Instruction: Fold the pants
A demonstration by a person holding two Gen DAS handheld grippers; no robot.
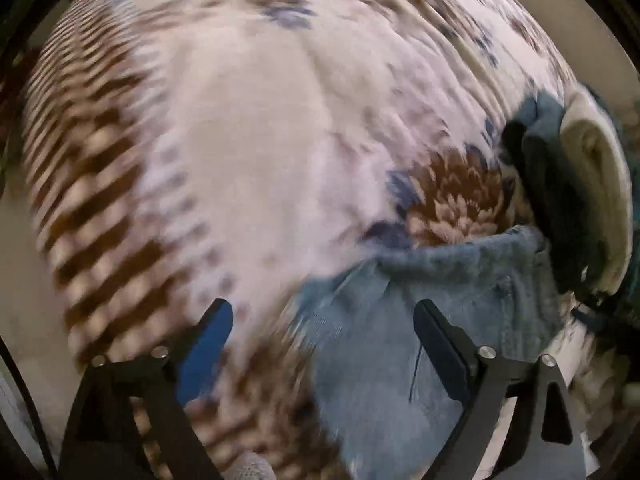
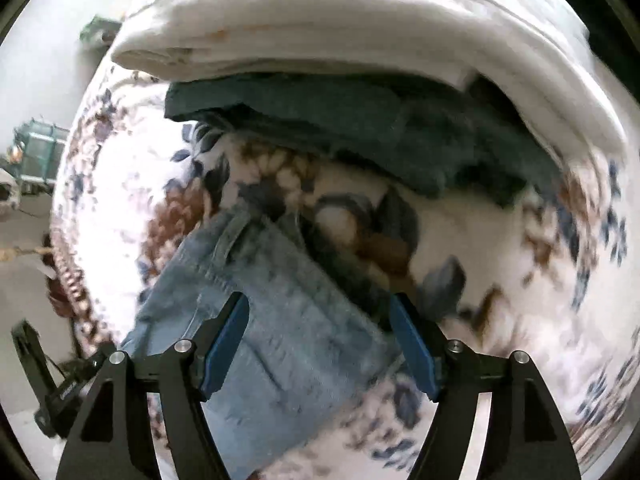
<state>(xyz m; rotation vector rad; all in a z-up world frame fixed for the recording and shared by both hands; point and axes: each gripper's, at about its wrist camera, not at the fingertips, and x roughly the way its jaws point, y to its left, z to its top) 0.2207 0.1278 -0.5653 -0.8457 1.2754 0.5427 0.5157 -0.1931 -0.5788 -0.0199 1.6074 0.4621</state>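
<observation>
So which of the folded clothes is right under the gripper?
The light blue jeans, lying between the right gripper's open fingers. The dark green and white folded pieces sit stacked farther back on the flowery blanket.

Pants (image 2: 288,320): faded blue denim, matt, coarse weave. Bedspread (image 1: 256,160): soft floral cloth, matt. Both grippers' fingers (image 2: 224,344): matt black plastic, blue pads, shiny metal pins.

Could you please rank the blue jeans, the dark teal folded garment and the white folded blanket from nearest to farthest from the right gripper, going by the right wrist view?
From the right gripper:
1. Blue jeans: right between the open fingers, on the floral bedspread.
2. Dark teal folded garment: farther ahead, mid-frame.
3. White folded blanket: farthest, lying on top of the teal garment.
</observation>
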